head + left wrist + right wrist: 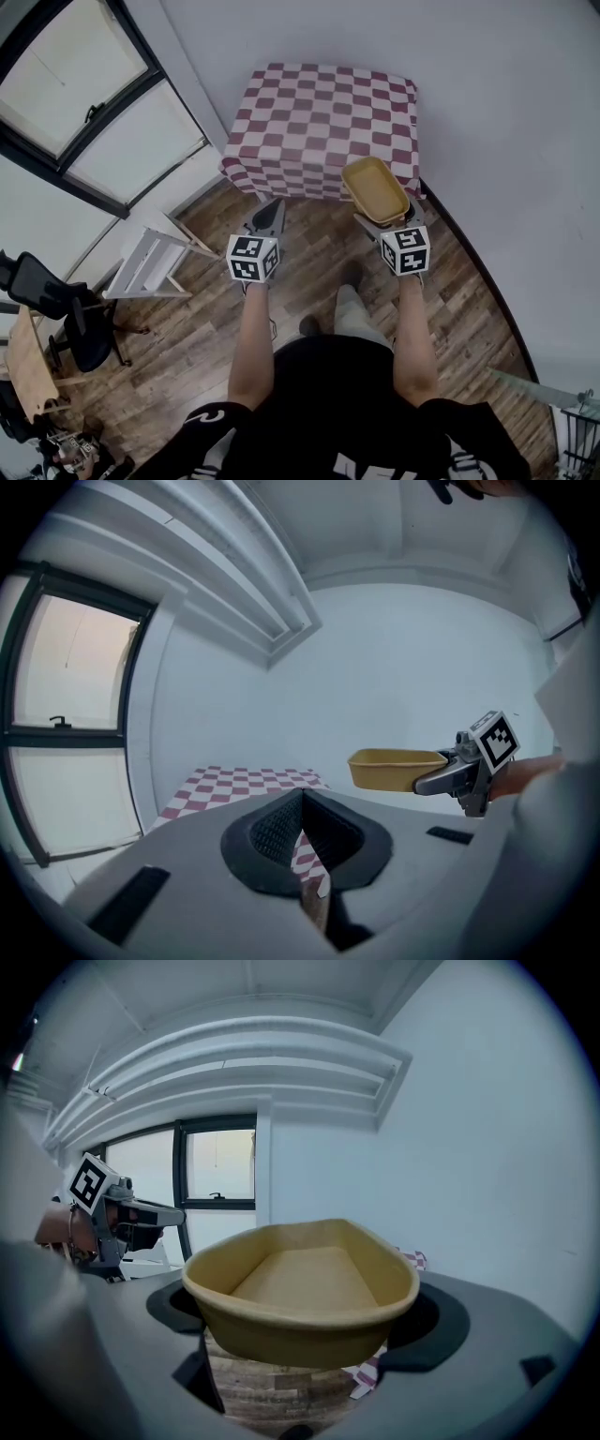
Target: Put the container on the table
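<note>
On my right gripper (302,1346) the jaws are pinching the near end of a shallow yellow container (305,1283), which sits level and open side up with nothing inside. Below it I see floorboards and, at the right, a corner of red-and-white checked cloth, so the container hangs in the air and rests on nothing. On my left gripper (302,844) the jaws are pressed together with nothing between them, and they point toward the checked tabletop (239,785). From the head view the 2 grippers are side by side, well apart, in front of the tabletop. The container overlaps the front edge of the tabletop near its right corner, while the left gripper is short of the front left part. The tabletop stands in a corner against a white wall (506,112). A wooden floor (309,267) lies below, with a white folding rack (150,261) near the left, a black office chair (61,305) beyond it, and a dark-framed window (84,94) at upper left.
</note>
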A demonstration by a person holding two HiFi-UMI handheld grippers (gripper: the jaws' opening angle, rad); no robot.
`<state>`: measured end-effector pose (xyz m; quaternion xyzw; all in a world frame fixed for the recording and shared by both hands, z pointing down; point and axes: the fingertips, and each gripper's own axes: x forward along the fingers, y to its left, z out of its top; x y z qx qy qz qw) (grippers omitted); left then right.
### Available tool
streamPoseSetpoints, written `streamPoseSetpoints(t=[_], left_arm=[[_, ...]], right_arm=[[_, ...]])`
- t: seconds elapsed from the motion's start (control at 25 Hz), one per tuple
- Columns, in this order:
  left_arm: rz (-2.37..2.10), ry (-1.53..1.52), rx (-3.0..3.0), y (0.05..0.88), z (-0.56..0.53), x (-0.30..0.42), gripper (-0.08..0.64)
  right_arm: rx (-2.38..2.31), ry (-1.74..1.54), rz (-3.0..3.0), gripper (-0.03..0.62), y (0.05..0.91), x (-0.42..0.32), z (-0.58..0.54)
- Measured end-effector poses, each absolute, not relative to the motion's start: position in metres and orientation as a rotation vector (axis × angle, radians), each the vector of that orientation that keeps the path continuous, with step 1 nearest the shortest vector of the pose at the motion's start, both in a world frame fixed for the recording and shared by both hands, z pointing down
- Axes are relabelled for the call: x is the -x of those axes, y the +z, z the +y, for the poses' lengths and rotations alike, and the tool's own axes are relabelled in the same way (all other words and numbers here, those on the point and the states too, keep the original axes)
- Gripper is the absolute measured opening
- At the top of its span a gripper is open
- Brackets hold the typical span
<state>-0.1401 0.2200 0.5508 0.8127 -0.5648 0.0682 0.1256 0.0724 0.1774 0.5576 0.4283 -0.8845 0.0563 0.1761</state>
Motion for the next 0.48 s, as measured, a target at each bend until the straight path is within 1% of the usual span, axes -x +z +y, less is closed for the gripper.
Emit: streamPoseSetpoints(t=[0.48], left_arm=[[-1.665,0.24,-2.381,0.537,0.067,0.107,0.025]], right_arm=[[-1.19,0.169,-2.53,0.558,0.554,-0.095,0.024]])
